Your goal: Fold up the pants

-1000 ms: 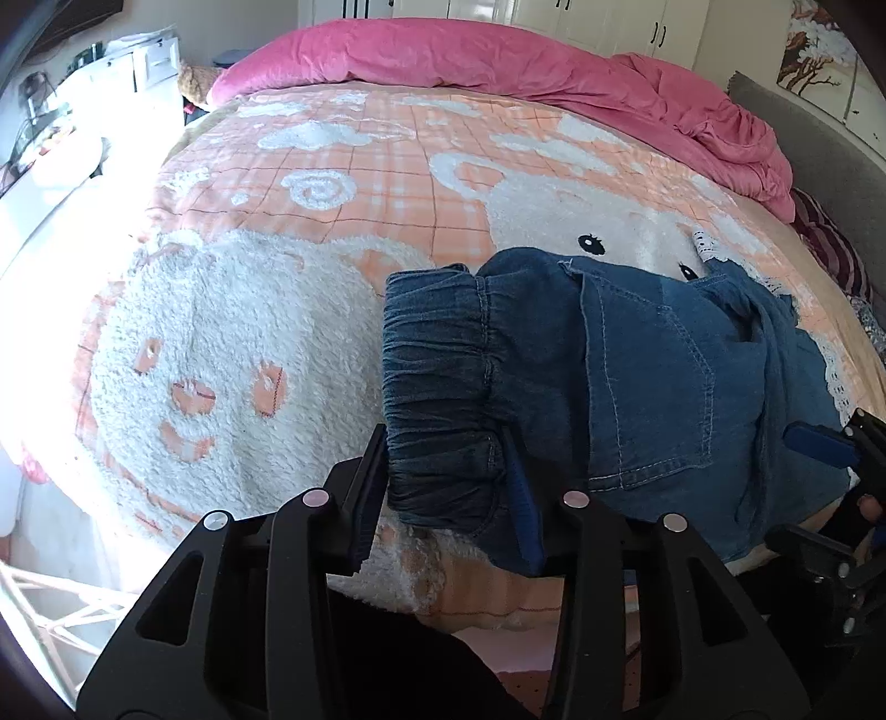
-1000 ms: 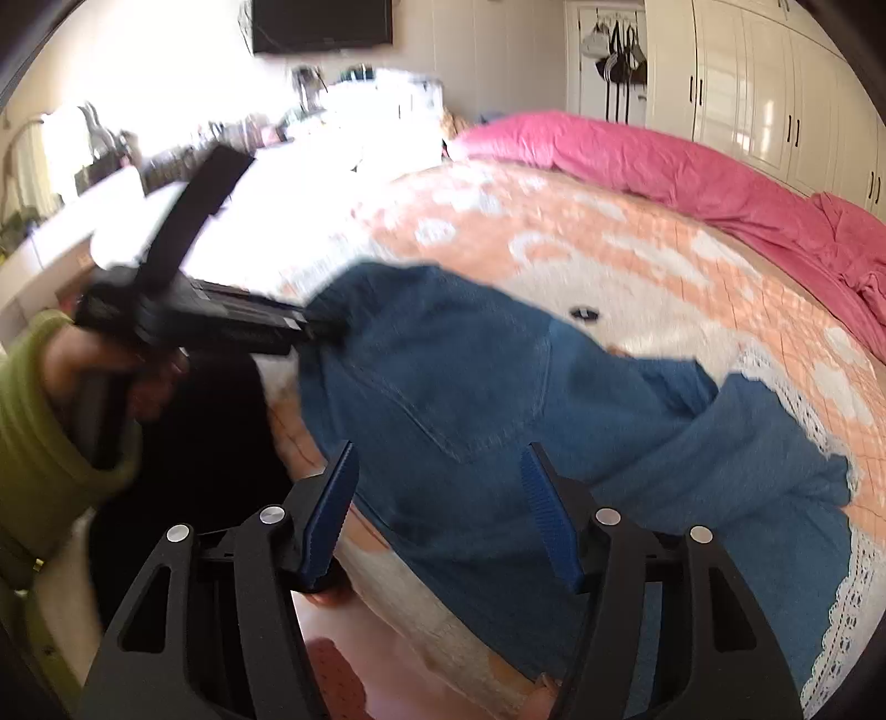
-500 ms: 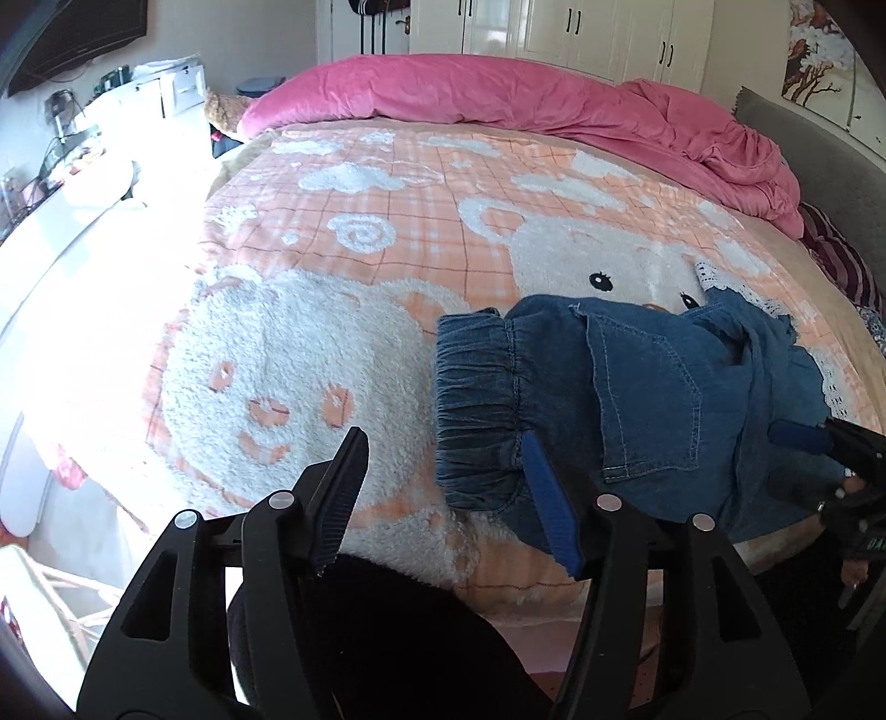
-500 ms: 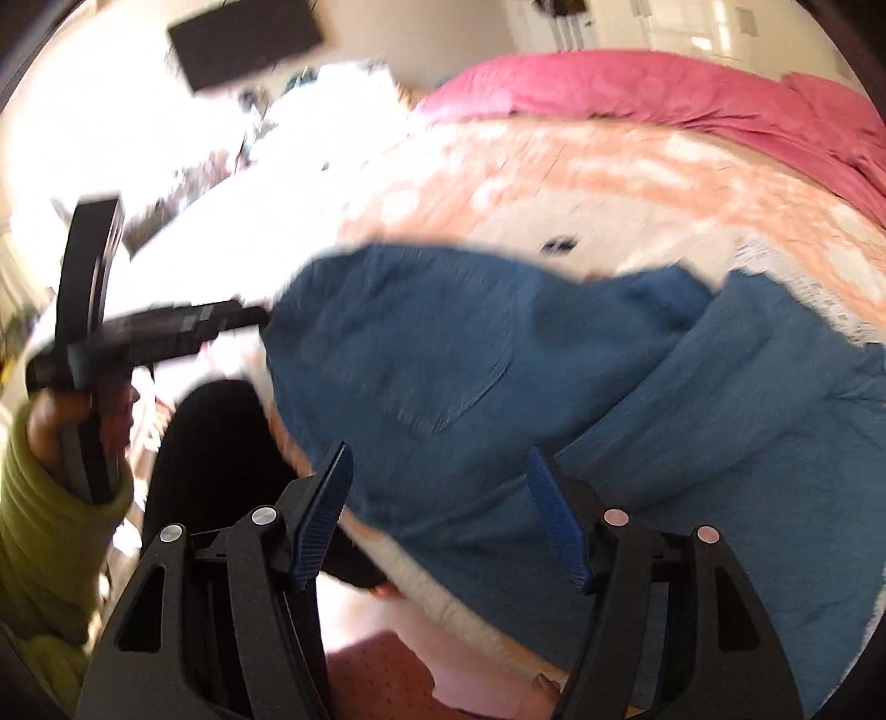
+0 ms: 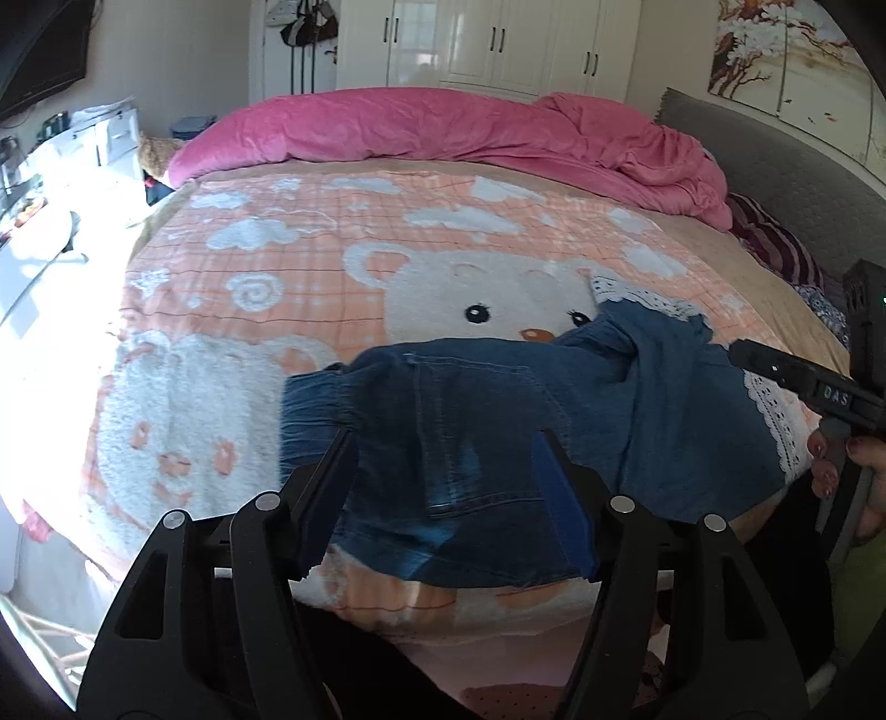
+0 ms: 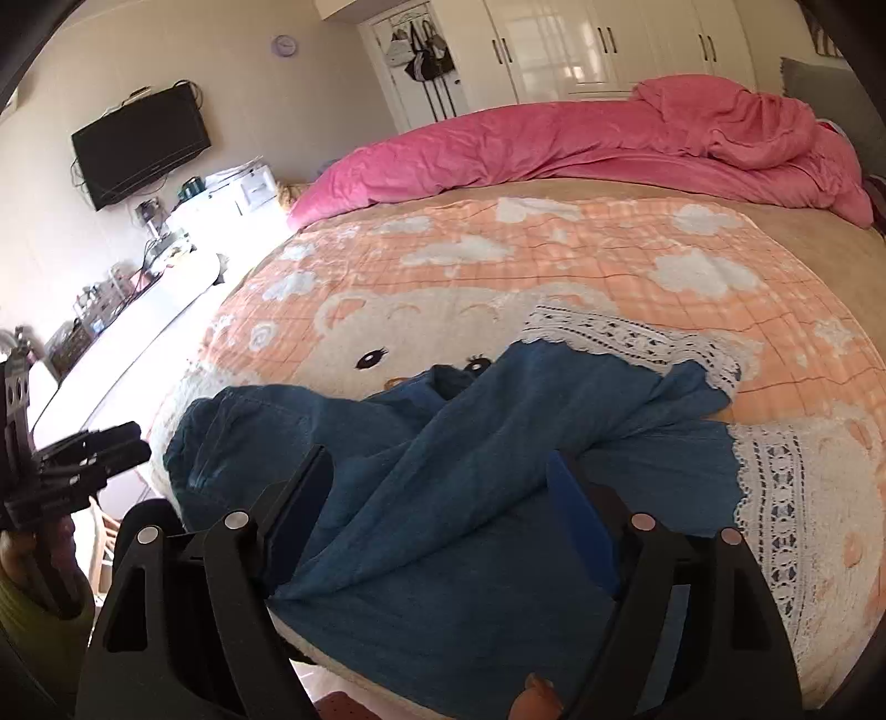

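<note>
Blue denim pants [image 5: 498,421] with white lace cuffs lie crumpled at the near edge of the bed, waistband to the left and legs bunched to the right. They also show in the right wrist view [image 6: 470,471]. My left gripper [image 5: 448,498] is open and empty, hovering just above the seat and back pocket. My right gripper [image 6: 443,515] is open and empty, above the folded leg fabric. The right gripper also shows at the right edge of the left wrist view [image 5: 803,382]; the left one shows at the left edge of the right wrist view [image 6: 83,459].
The bed has an orange bear-print blanket [image 5: 332,266]. A pink duvet [image 5: 470,133] is piled along the far side. A grey headboard [image 5: 775,166] is at the right. White wardrobes [image 6: 609,50], a wall TV [image 6: 138,144] and a cluttered white desk [image 6: 138,288] stand beyond the bed.
Both grippers have pulled back and risen, staying open. The left gripper has shifted right from the waistband to above the seat. The right gripper has swung toward the legs and lace cuffs.
</note>
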### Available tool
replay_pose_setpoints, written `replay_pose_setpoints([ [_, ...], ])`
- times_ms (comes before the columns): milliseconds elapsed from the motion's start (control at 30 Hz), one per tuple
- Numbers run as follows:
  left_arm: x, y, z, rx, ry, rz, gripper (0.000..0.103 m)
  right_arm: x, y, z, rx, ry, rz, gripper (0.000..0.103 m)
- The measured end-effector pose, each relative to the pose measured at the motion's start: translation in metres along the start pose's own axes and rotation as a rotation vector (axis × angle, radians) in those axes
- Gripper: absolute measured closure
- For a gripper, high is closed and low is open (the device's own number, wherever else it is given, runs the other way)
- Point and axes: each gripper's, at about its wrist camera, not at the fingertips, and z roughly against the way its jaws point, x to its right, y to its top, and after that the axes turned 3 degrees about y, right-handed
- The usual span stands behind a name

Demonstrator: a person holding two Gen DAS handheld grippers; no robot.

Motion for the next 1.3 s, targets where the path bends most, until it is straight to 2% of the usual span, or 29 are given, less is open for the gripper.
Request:
replay_pose_setpoints([
  [200, 0.038, -0.005, -0.023, -0.036, -0.101, -0.058, 0.041, 0.023, 0.014, 0.012, 0.043, -0.148, 0.047, 0.016],
  [400, 0.073, -0.007, -0.052, -0.085, -0.177, -0.122, 0.039, 0.034, 0.026, 0.000, 0.016, -0.166, 0.047, 0.014],
  [533, 0.085, -0.005, -0.071, -0.134, -0.226, -0.143, 0.039, 0.029, 0.037, -0.015, -0.010, -0.192, 0.112, 0.014],
  [633, 0.099, -0.005, -0.085, -0.179, -0.292, -0.178, 0.039, 0.024, 0.048, -0.031, -0.033, -0.214, 0.170, 0.014],
  [733, 0.107, -0.003, -0.097, -0.200, -0.325, -0.194, 0.044, 0.020, 0.061, -0.052, -0.069, -0.234, 0.222, 0.014],
  [800, 0.109, 0.000, -0.106, -0.213, -0.335, -0.191, 0.053, 0.019, 0.071, -0.069, -0.105, -0.246, 0.241, 0.014],
  [867, 0.110, 0.003, -0.115, -0.227, -0.346, -0.168, 0.056, 0.020, 0.081, -0.089, -0.153, -0.218, 0.231, 0.014],
  [967, 0.111, -0.001, -0.120, -0.219, -0.376, -0.146, 0.059, 0.024, 0.092, -0.117, -0.213, -0.152, 0.158, 0.014],
  [1033, 0.109, -0.006, -0.119, -0.187, -0.389, -0.152, 0.066, 0.026, 0.097, -0.133, -0.230, -0.136, 0.126, 0.014],
  [1167, 0.109, -0.011, -0.116, -0.159, -0.418, -0.172, 0.068, 0.028, 0.106, -0.157, -0.250, -0.195, 0.154, 0.014],
  [1300, 0.120, -0.016, -0.111, -0.135, -0.462, -0.244, 0.068, 0.030, 0.113, -0.172, -0.262, -0.260, 0.207, 0.014],
])
